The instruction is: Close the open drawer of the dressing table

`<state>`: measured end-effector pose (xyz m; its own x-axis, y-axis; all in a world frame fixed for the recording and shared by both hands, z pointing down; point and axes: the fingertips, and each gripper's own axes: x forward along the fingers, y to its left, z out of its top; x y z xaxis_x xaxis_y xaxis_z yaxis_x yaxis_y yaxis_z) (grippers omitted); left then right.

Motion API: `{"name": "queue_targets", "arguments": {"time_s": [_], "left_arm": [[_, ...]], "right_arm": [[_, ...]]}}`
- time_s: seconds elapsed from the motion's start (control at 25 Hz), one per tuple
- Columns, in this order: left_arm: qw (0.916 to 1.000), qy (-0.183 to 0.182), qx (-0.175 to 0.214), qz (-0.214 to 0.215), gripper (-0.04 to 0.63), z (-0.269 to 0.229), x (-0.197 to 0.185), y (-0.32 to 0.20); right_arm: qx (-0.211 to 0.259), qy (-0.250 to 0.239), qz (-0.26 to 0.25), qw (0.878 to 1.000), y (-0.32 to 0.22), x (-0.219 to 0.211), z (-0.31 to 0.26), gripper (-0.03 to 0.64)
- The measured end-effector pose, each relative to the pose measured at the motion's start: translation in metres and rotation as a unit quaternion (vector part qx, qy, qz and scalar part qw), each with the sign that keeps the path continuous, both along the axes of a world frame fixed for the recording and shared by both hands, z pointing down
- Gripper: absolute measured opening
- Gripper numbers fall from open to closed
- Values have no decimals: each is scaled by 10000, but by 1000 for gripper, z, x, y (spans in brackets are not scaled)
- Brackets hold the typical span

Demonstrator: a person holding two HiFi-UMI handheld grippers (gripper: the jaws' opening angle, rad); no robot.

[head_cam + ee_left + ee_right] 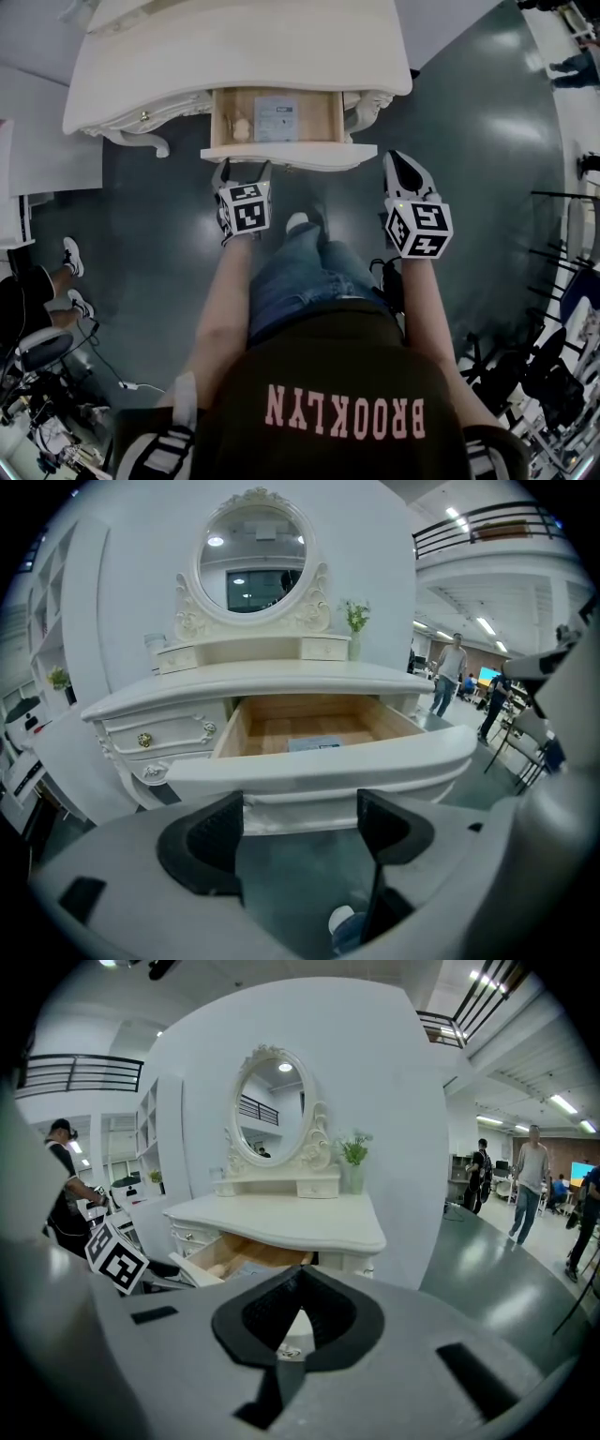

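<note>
My left claw [242,169] [300,829] hangs with its jaws apart and nothing between them. The drawer [281,154] [319,761] sits just ahead of it, pulled well out from the desk [234,56]. My right claw [403,167] [298,1314] has its jaws pressed together and empty, off past the drawer's right end.

I think the risk is skew. The left claw faces the left part of the front, so a one-sided shove could twist and jam the drawer, or a jaw could slip under its lip. The right claw could clip the carved leg [367,111] ahead of it.

A printed card [276,118] lies in the drawer beyond the left claw, its text too small to read. The shirt [342,412] reads BROOKLYN.
</note>
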<state>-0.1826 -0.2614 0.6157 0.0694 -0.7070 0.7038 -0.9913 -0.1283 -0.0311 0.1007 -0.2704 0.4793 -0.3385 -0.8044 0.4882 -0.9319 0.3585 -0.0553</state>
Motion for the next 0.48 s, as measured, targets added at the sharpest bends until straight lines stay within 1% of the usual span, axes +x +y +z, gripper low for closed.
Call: {"name": "queue_targets", "arguments": {"time_s": [0.48], "left_arm": [[10000,24,53,33,356,-2,-3,-29]], "right_arm": [[-24,-42,149,9999,-7,1,2,-3]]}}
